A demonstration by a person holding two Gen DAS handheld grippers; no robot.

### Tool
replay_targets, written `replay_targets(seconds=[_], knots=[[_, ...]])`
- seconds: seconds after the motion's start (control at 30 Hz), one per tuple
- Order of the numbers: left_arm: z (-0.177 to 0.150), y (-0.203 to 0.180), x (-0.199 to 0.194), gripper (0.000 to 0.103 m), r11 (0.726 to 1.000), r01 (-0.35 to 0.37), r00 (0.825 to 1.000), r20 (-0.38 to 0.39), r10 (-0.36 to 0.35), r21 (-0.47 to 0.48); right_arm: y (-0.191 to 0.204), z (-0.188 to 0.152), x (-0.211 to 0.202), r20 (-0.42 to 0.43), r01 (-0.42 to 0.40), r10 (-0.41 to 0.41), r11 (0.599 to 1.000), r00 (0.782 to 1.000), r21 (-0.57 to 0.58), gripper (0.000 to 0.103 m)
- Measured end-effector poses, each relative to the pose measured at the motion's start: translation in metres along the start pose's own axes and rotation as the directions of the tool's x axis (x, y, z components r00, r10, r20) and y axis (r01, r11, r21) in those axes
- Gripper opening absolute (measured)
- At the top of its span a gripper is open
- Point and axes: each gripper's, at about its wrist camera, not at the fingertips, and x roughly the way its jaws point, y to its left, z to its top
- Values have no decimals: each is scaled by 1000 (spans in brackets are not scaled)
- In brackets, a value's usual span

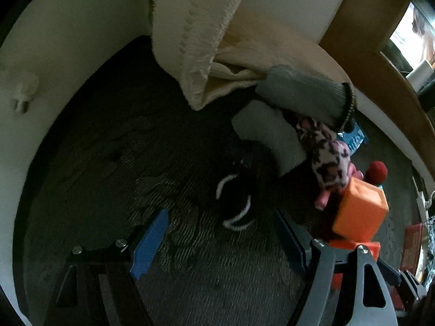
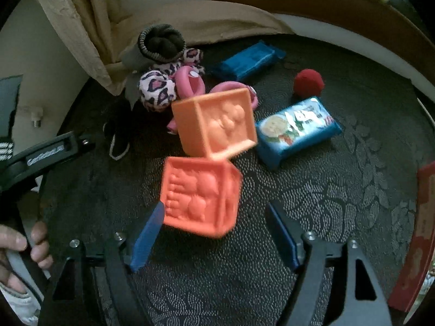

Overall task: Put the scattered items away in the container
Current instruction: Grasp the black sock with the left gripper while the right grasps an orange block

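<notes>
two orange cubes sit mid-frame in the right wrist view, the lighter orange cube (image 2: 214, 121) tilted on the darker orange cube (image 2: 199, 197). right tongs (image 2: 214, 235) gape wide, holding nothing, one blue pad just beside the darker cube's lower left corner. left tongs (image 1: 225, 240) are also spread and empty over the dark patterned floor (image 1: 204, 285). no container is clearly identifiable. best to centre the lower cube between the pads before closing, or the top one may tumble.
</notes>
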Motion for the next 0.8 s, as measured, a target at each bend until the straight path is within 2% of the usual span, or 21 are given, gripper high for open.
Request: replay_targets(seconds=[0.33,0.4,0.47,0.5,0.53,0.8], knots=[[15,-10,39,81,1000,-16,999,-41,17,24,-2,5,6,-24,-35,35,999,999,16,79],[13,-11,40,74,999,-34,999,-32,36,39,-2,5,7,-32,-45,46,999,998,20,79],[11,-13,37,52,998,-34,999,-22,35,56,-1,5,8,-37,-52,53,999,998,15,79],[10,-12,36,48,998,-30,999,-22,32,54,0,5,9,-40,-56,56,998,998,12,79],[10,-11,35,36,999,-19,999,-26,20,45,1,5,10,-45,-60,60,998,997,8,79],[1,-2,11,29,1000,17,1000,-4,-17,8,11,4,23,-78,-100,96,994,992,-42,78]])
